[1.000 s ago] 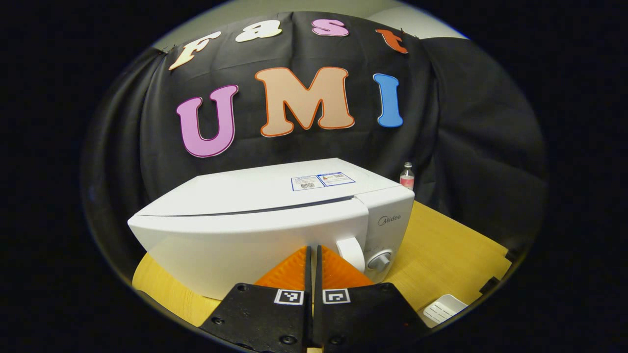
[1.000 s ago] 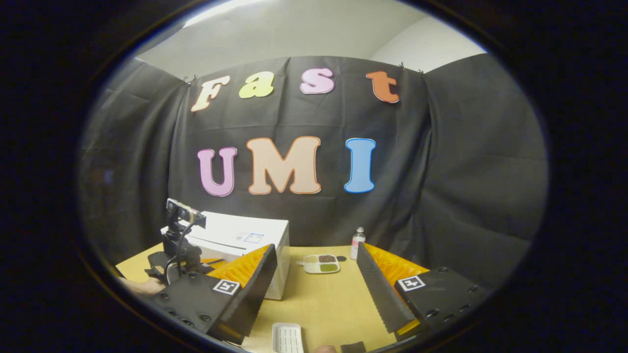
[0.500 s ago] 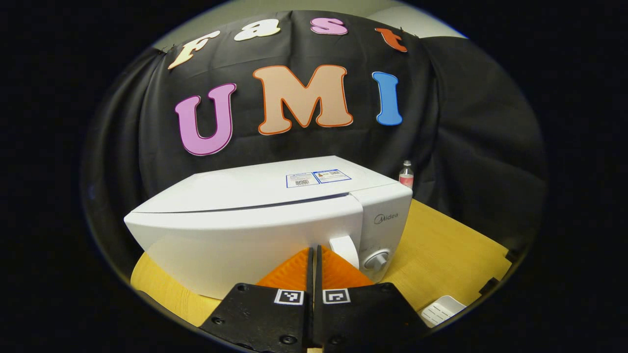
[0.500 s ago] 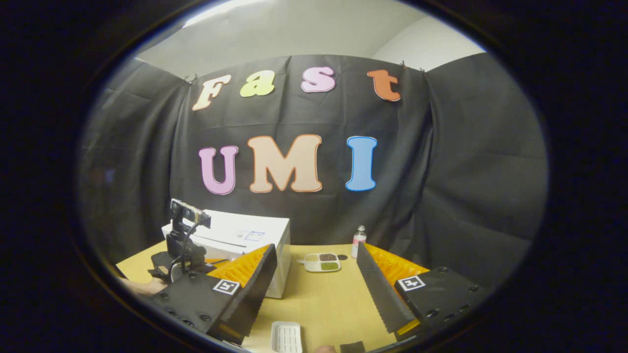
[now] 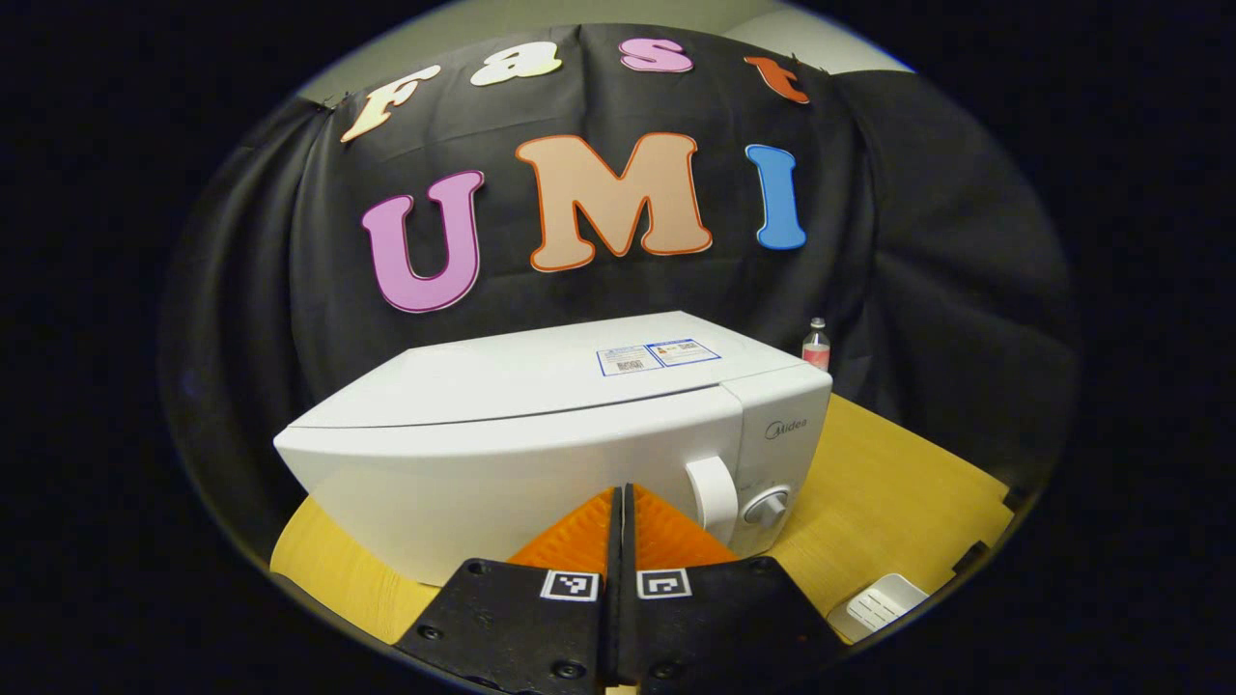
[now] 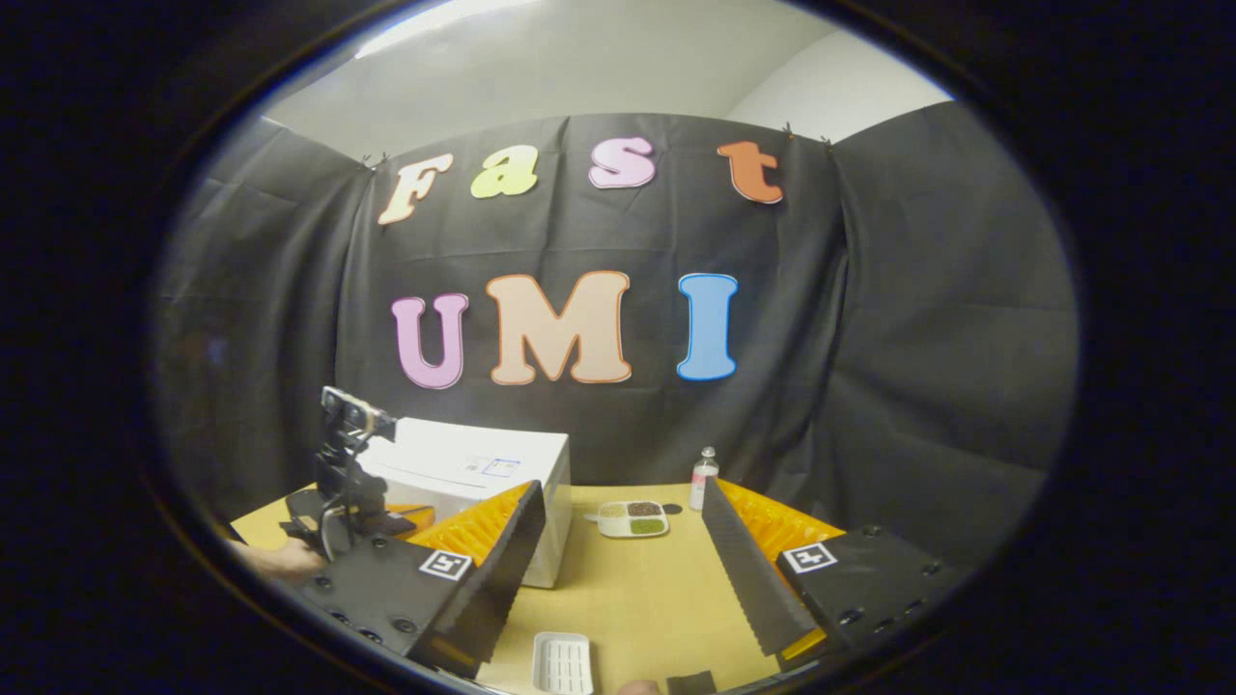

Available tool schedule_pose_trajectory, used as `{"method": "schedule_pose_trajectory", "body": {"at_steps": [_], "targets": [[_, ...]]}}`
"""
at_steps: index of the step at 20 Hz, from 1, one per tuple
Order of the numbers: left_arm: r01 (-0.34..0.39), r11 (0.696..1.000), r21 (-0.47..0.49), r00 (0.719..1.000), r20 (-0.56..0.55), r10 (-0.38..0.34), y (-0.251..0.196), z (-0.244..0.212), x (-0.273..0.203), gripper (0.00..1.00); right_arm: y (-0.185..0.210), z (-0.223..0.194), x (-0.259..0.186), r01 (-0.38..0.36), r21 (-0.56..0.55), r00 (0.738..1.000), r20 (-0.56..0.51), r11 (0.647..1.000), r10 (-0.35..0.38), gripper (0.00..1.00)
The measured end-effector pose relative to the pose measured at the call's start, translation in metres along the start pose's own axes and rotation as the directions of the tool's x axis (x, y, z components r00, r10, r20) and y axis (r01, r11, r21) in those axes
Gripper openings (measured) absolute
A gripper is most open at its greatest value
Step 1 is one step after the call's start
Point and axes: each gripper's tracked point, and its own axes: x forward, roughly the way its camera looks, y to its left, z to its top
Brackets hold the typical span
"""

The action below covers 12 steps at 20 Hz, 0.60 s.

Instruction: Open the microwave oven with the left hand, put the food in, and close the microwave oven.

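Note:
A white microwave [image 5: 541, 434] stands on the wooden table with its door against the body; its door handle [image 5: 713, 492] and knob [image 5: 768, 507] are at its right end. My left gripper [image 5: 621, 502] is shut with nothing in it, its tips just in front of the door and left of the handle. In the right gripper view, the microwave [image 6: 473, 468] is at the left, with the left gripper [image 6: 343, 492] before it. The food, a small compartment dish [image 6: 632, 518], lies on the table to the microwave's right. My right gripper [image 6: 618, 545] hangs open, nearer than the dish.
A small bottle [image 6: 704, 479] stands by the back wall behind the dish, also seen past the microwave's right corner as the bottle [image 5: 817, 345]. A white ribbed tray [image 6: 563, 663] lies near the front edge. A hand [image 6: 280, 560] holds the left gripper.
The dark seam along the door's top has narrowed to a thin line. The left gripper's view has swung slightly left, so the microwave sits further right. The right gripper has barely moved.

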Motion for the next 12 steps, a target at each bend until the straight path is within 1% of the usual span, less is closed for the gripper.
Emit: {"method": "schedule_pose_trajectory", "body": {"at_steps": [1,2,3,4,7,10,11,12], "targets": [[-0.006,1.000,-0.013,1.000,0.015,0.006,0.005,0.008,-0.011,0.01,0.002,0.001,0.000,-0.002,0.005,1.000,0.002,1.000,0.002,0.93],[-0.010,1.000,-0.024,1.000,0.028,0.011,0.011,0.015,-0.023,0.01,0.003,0.001,-0.001,-0.003,0.008,1.000,0.004,1.000,0.003,1.00],[-0.027,0.999,-0.029,0.999,0.038,0.028,0.020,0.024,-0.036,0.00,0.006,0.001,0.000,-0.005,0.010,1.000,0.006,1.000,0.005,0.93],[-0.043,0.998,-0.036,0.997,0.057,0.045,0.030,0.036,-0.050,0.00,0.010,0.001,-0.001,-0.010,0.010,1.000,0.008,1.000,0.010,0.93],[-0.033,0.998,-0.050,0.990,0.138,0.040,0.045,0.081,-0.090,0.00,0.023,0.002,-0.001,-0.030,0.012,0.999,0.013,0.999,0.030,0.93],[0.015,0.996,-0.083,0.984,0.179,0.000,0.040,0.106,-0.126,0.00,0.041,0.006,-0.001,-0.050,0.007,0.999,0.020,0.999,0.050,0.93],[0.017,0.997,-0.073,0.981,0.196,-0.002,0.039,0.114,-0.139,0.00,0.049,0.009,-0.004,-0.059,0.004,0.998,0.028,0.998,0.059,0.93],[0.003,0.998,-0.061,0.977,0.211,0.010,0.042,0.120,-0.152,0.00,0.054,0.012,-0.006,-0.064,0.002,0.997,0.040,0.998,0.064,0.93]]}}
